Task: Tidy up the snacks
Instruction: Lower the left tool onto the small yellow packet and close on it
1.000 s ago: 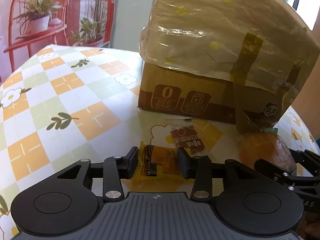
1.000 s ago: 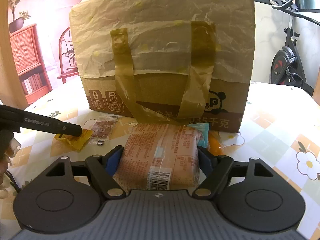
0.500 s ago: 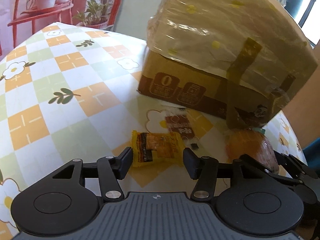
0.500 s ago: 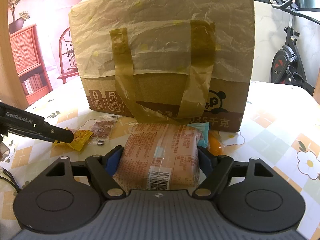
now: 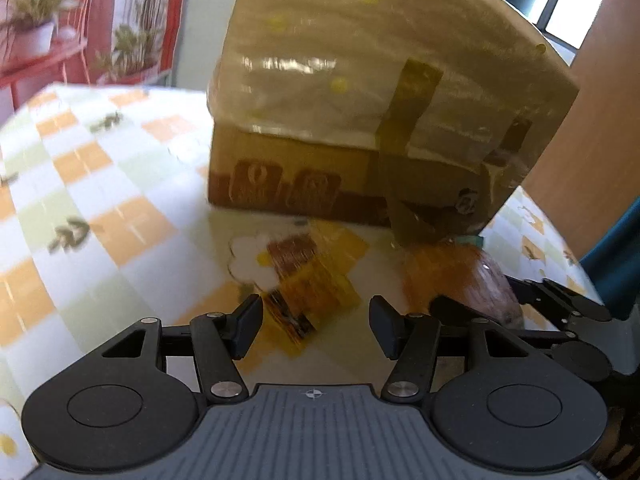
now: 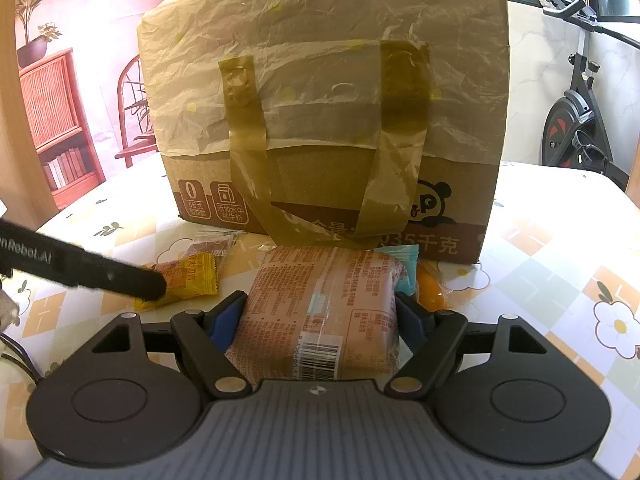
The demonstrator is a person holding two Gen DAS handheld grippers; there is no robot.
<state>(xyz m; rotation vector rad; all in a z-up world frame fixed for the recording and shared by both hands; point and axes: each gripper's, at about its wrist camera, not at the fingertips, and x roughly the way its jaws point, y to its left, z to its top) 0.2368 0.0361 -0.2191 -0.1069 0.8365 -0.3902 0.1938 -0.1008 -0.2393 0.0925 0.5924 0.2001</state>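
Observation:
My left gripper is open just above a small yellow-orange snack packet on the tablecloth; its finger shows beside that packet in the right wrist view. A brown snack packet lies just behind, also in the right wrist view. My right gripper is shut on a large orange-brown bread package, which appears at the right of the left wrist view.
A big cardboard box covered in plastic film and tape stands on the table right behind the snacks, also in the left wrist view. A teal packet and an orange item lie behind the bread. An exercise bike stands at the far right.
My left gripper opened, let go of the yellow-orange packet, lifted and swung right toward the box. The packet now lies on the table. The right gripper has not moved.

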